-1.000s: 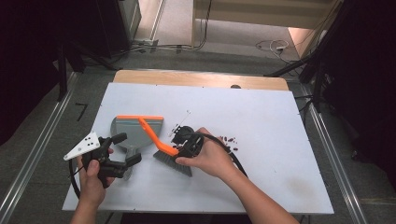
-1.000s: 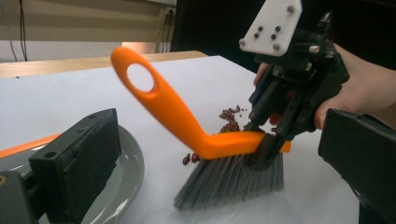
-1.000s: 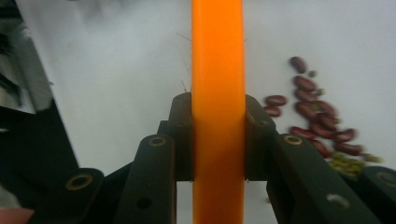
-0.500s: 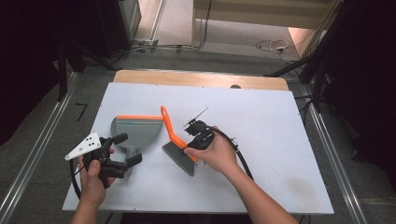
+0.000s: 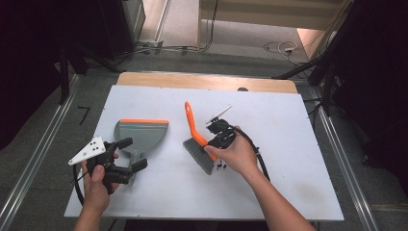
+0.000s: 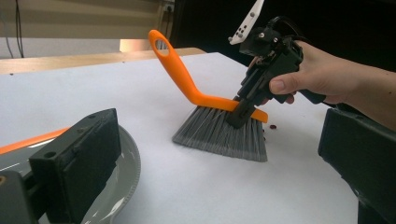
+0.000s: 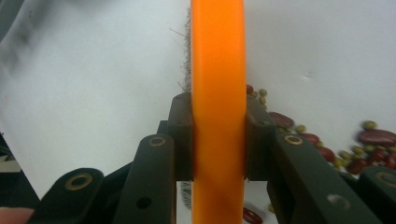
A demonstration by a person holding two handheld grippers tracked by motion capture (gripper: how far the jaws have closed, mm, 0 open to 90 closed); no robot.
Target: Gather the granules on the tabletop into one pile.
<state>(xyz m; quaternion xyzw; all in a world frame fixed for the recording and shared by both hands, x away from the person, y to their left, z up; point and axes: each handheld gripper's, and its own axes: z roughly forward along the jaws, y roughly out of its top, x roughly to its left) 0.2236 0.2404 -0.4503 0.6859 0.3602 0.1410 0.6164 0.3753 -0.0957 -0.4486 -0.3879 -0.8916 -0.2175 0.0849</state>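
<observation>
Our right tongs clamp the brush on the surface beside scattered beans; left tongs gape over the dustpan. We should sweep low, bristles down.

Around the work: a white desk and the room behind it.
A bare wooden strip runs along the desk's far edge, with a small dark round spot just at that edge. Beyond it the grey floor carries loose cables near a pale wall panel. Metal rails flank the desk's left and right sides, and dark stand legs rise off its far left corner.
</observation>
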